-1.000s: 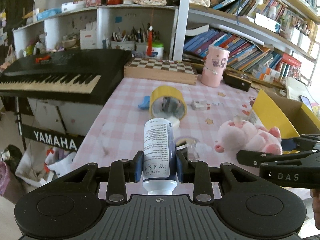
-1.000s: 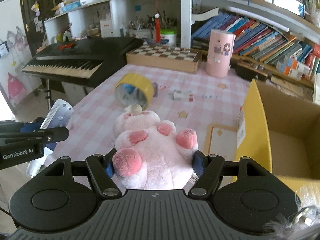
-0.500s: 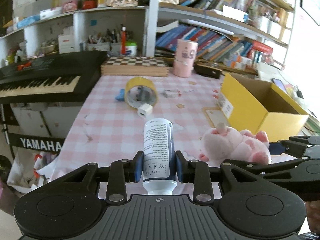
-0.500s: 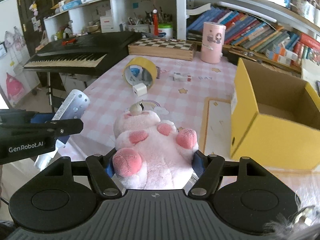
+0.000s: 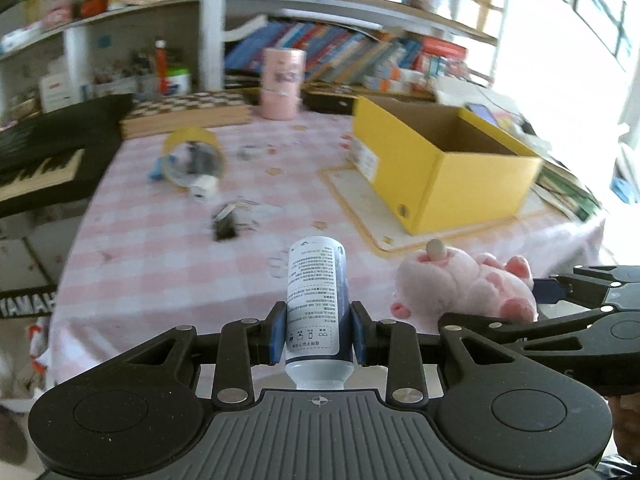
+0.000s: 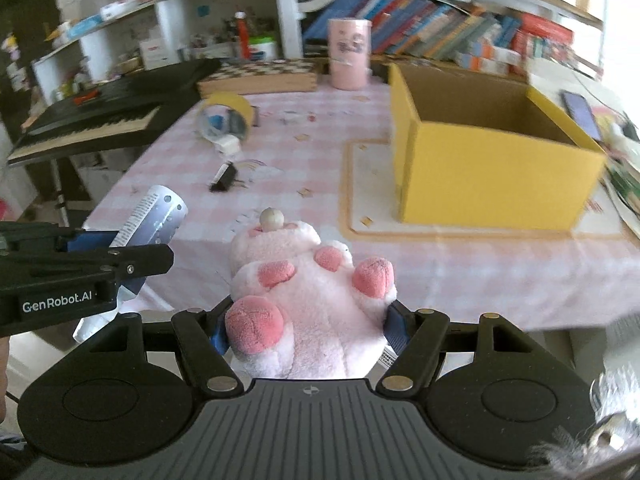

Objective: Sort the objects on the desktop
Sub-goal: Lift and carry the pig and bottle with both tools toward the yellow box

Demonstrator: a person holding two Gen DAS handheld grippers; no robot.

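My left gripper (image 5: 318,332) is shut on a white bottle with a printed label (image 5: 317,300), held in the air in front of the table's near edge. The bottle also shows in the right wrist view (image 6: 154,216). My right gripper (image 6: 308,326) is shut on a pink plush toy (image 6: 308,296), which also shows in the left wrist view (image 5: 464,286), to the right of the bottle. An open yellow cardboard box (image 6: 488,160) (image 5: 440,168) stands on a mat at the table's right side, ahead of both grippers.
On the pink checked tablecloth (image 5: 160,248) lie a yellow tape roll (image 5: 194,158), a small white cube (image 5: 202,190) and a black binder clip (image 6: 224,178). A pink cylinder (image 6: 348,54), a chessboard box (image 6: 260,76), a keyboard (image 6: 100,120) and bookshelves are behind.
Both grippers have pulled back and swung right with their loads. The yellow box has come into fuller view ahead, and a black clip now shows on the cloth.
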